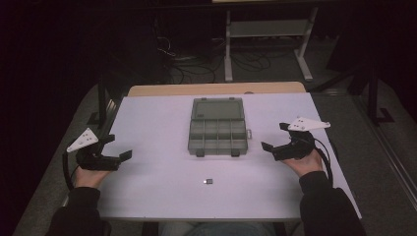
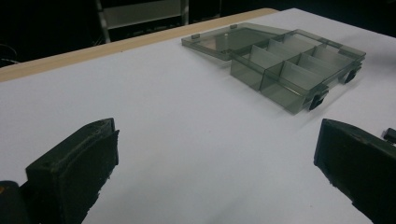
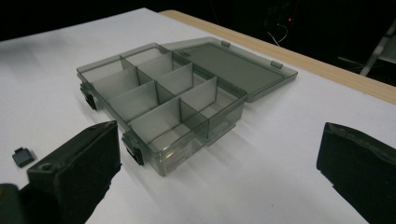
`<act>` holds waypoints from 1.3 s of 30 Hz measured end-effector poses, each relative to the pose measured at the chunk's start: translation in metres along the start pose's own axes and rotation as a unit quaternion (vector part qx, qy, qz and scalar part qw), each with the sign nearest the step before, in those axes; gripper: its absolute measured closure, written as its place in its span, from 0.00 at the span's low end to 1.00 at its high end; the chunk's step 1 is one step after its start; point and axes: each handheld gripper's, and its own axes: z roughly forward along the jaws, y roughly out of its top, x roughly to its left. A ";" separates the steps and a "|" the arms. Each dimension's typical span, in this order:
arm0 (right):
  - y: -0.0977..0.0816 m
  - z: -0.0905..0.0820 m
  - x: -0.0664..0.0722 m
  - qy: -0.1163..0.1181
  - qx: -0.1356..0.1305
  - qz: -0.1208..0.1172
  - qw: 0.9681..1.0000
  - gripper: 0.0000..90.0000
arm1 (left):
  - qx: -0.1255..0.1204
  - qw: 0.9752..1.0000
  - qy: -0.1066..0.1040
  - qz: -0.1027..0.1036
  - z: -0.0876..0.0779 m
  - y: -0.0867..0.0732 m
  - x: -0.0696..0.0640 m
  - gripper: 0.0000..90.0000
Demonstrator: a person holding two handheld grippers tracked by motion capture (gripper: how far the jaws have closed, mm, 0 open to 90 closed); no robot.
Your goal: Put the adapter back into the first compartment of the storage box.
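The left hand-held gripper (image 1: 109, 147) rests low over the white surface (image 1: 152, 123) with its two black jaws spread wide and nothing between them; in the left gripper view bare white shows across the gap. A grey three-cornered plate (image 1: 82, 140) sits on top of it, and a black cable curves back beside the person's left hand (image 1: 87, 176). Ahead of this hand-held gripper and off to its right lies a smoky see-through plastic box (image 2: 289, 70), open, its lid (image 2: 229, 39) folded flat on the far side and its dividers forming small compartments that look empty. Two dark latches (image 2: 320, 100) stick out from the box's near edge. The right hand-held gripper (image 1: 278, 137) is likewise held just above the surface, jaws spread wide and holding nothing, with its own plate (image 1: 307, 124) on top and the right hand (image 1: 306, 164) behind it. From it the box (image 3: 163, 102) lies ahead and to the left, well apart from the jaws, with the lid (image 3: 233, 67) lying beyond. A small dark square piece (image 3: 22, 157) lies on the surface to the left of this hand-held gripper, short of the box; in the high view that piece (image 1: 208, 181) sits between the two hand-held grippers, nearer the person than the box (image 1: 217, 129). Beyond the far edge of the surface is a wooden strip (image 1: 216, 89), and farther off a pale metal frame (image 1: 268, 34) stands on the dark floor among loose cables.
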 end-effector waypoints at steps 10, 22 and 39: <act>0.000 0.000 0.003 -0.002 0.007 -0.004 1.000 0.00 | 0.014 1.000 -0.003 0.006 0.002 -0.002 -0.001 0.00; -0.001 0.002 0.008 0.005 0.017 -0.008 1.000 0.00 | 0.045 0.999 -0.002 0.025 0.011 -0.001 -0.009 0.00; -0.002 0.002 0.007 0.007 0.022 -0.003 1.000 0.00 | 0.059 0.995 -0.031 0.069 0.019 0.028 -0.028 0.00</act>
